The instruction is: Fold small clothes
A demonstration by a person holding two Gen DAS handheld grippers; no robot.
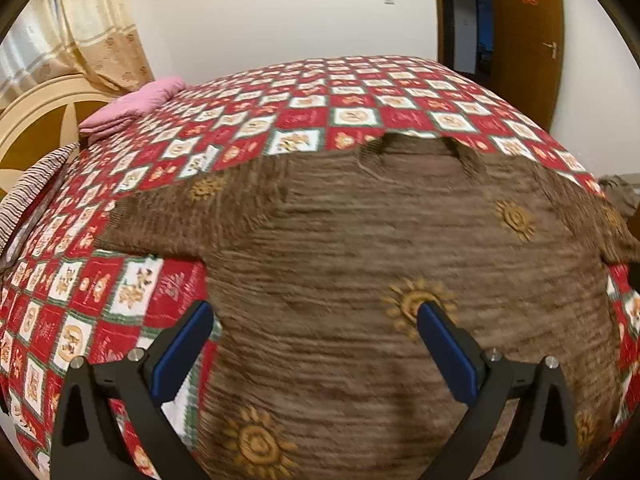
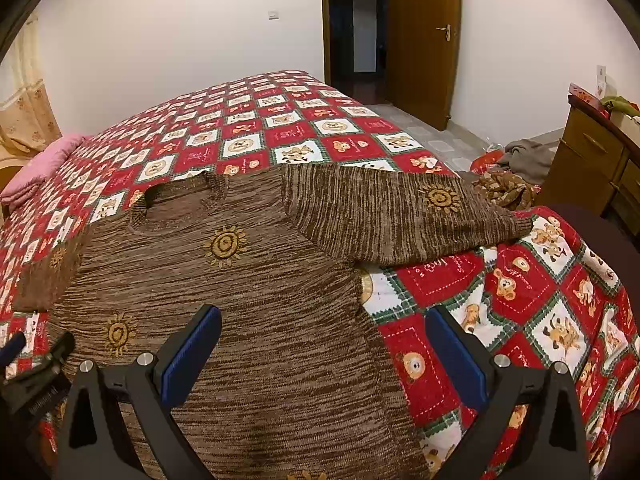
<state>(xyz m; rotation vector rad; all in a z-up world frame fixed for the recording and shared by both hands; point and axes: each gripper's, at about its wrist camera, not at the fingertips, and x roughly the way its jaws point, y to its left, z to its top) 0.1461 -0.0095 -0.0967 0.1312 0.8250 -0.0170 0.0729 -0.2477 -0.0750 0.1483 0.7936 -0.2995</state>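
A small brown knitted sweater [image 1: 380, 248] with gold sun motifs lies flat, front up, on the red patchwork bedspread [image 1: 320, 100]. Its collar points away from me and both sleeves spread out to the sides. My left gripper [image 1: 316, 320] is open and empty, low over the sweater's lower left edge. In the right wrist view the sweater [image 2: 224, 292] fills the middle, with its right sleeve [image 2: 400, 216] stretched out to the right. My right gripper [image 2: 324, 324] is open and empty over the sweater's lower right edge. The left gripper [image 2: 36, 356] shows at the lower left of that view.
A pink folded blanket [image 1: 136, 106] and a striped pillow [image 1: 36, 200] lie at the bed's head on the left. Loose clothes [image 2: 508, 184] lie on the floor to the right, beside a wooden dresser [image 2: 592, 160]. An open door [image 2: 420, 40] stands beyond the bed.
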